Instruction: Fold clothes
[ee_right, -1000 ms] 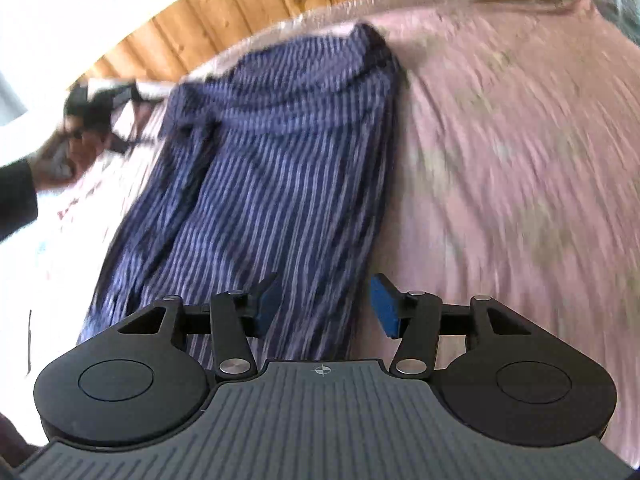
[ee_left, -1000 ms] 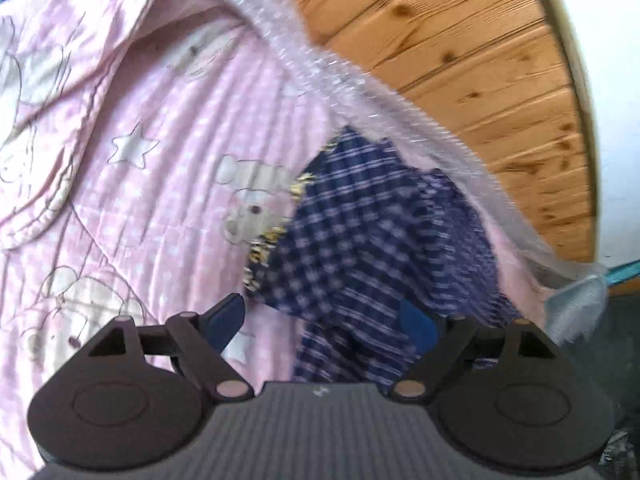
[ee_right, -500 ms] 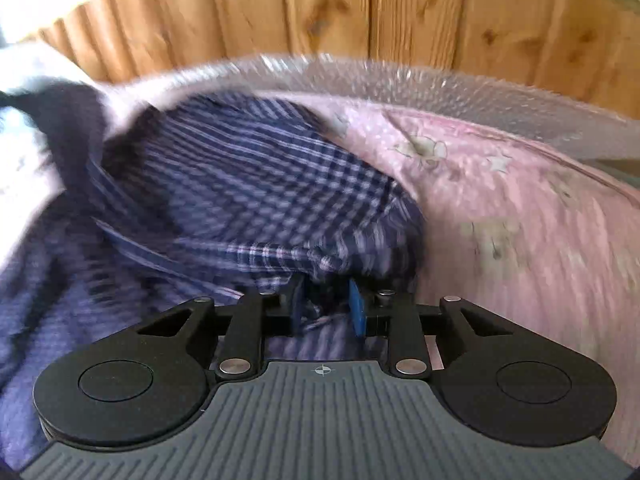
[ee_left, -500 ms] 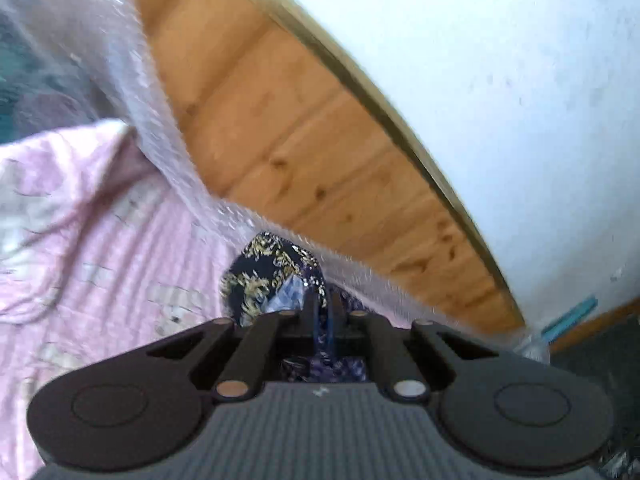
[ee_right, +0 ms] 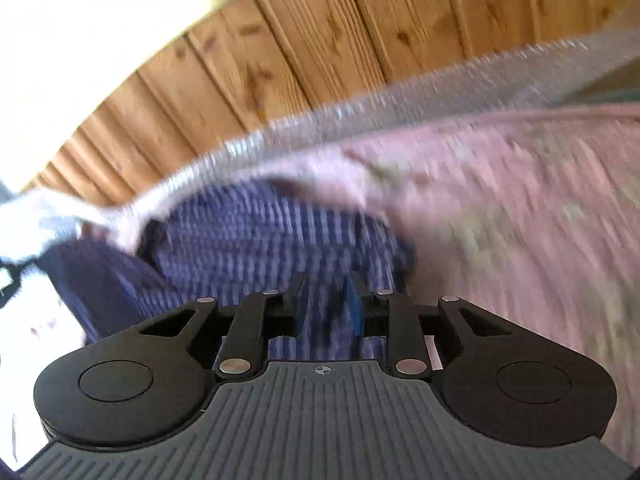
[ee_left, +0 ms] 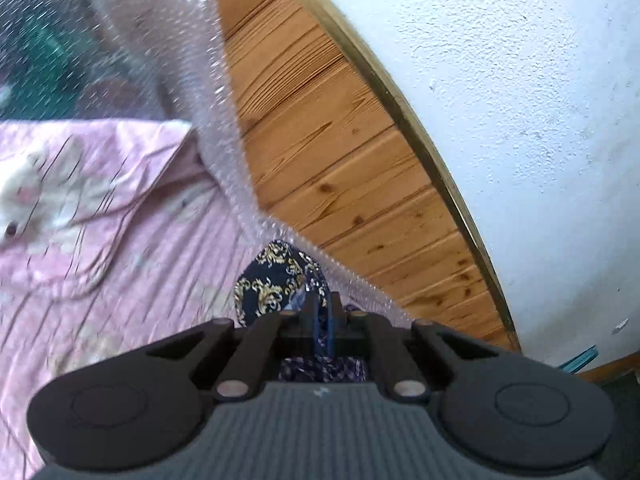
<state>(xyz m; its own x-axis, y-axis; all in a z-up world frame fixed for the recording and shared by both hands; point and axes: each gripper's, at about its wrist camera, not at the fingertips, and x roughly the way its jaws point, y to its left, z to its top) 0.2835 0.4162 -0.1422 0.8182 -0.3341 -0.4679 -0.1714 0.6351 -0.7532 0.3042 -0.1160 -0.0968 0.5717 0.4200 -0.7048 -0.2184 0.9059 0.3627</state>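
Note:
A navy checked shirt [ee_right: 256, 240] lies bunched on the pink bed sheet [ee_right: 520, 208] near the wooden wall. My right gripper [ee_right: 326, 304] is shut on a fold of its cloth, the jaws a little apart with fabric between them. In the left wrist view my left gripper [ee_left: 322, 320] is shut on the shirt's edge, where a navy lining with gold print [ee_left: 276, 284] sticks up past the fingertips. The rest of the shirt is hidden below the left gripper body.
Clear bubble wrap [ee_left: 192, 80] runs along the bed's edge against the wood-panelled wall [ee_left: 328, 160]. A white plaster wall [ee_left: 520, 120] stands above it. The pink sheet [ee_left: 100, 248] with animal prints spreads to the left. The right view is motion-blurred.
Both grippers were open above the spread shirt a second ago. They have closed on its cloth and moved toward the wooden wall, and the shirt is bunched up.

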